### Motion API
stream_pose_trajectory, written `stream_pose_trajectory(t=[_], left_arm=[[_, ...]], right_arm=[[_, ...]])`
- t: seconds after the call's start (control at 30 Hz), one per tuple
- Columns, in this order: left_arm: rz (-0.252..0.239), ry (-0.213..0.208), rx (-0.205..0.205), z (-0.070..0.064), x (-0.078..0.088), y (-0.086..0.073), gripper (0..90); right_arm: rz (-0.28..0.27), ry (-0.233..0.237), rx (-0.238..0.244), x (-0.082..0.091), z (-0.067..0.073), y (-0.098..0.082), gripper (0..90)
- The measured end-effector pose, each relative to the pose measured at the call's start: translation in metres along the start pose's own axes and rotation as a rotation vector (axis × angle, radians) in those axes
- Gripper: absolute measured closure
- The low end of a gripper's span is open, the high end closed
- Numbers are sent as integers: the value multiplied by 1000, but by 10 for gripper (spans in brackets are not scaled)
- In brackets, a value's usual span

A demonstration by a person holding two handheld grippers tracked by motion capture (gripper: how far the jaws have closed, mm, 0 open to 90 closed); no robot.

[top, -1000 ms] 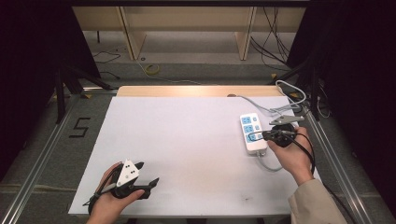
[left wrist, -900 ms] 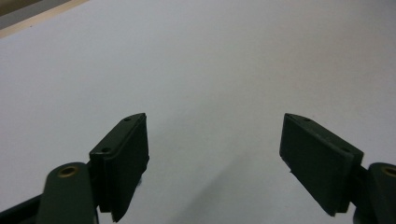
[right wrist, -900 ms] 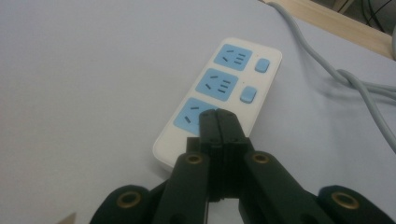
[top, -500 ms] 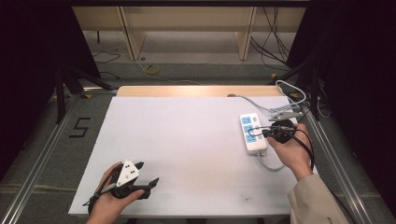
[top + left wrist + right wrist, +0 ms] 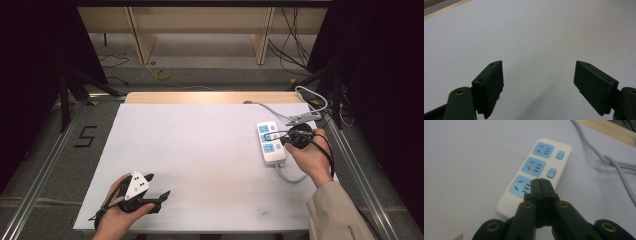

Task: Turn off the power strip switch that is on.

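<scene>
With the right tongs pressed together over the power strip, press its nearest switch squarely while the left tongs rest spread.

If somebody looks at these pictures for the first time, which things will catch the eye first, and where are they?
First comes the white power strip with three blue sockets, lying near the right edge of the white table, its grey cable trailing to the far right corner. The right gripper points its shut jaws at the strip's nearest socket. At the near left, the left gripper rests with jaws wide open over bare table.
</scene>
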State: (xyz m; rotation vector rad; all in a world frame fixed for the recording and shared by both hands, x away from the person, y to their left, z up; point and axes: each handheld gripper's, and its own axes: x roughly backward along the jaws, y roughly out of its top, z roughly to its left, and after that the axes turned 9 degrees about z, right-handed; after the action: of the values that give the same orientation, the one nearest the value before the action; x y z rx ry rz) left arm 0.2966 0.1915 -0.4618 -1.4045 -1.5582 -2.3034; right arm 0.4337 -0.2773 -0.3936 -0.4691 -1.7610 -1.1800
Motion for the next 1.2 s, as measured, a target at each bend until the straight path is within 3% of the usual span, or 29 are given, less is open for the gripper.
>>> stream_pose_trajectory(t=[1.2], left_arm=[[2, -2, -4, 0, 0, 0, 239]], right_arm=[[80, 21, -22, -17, -7, 13, 900]])
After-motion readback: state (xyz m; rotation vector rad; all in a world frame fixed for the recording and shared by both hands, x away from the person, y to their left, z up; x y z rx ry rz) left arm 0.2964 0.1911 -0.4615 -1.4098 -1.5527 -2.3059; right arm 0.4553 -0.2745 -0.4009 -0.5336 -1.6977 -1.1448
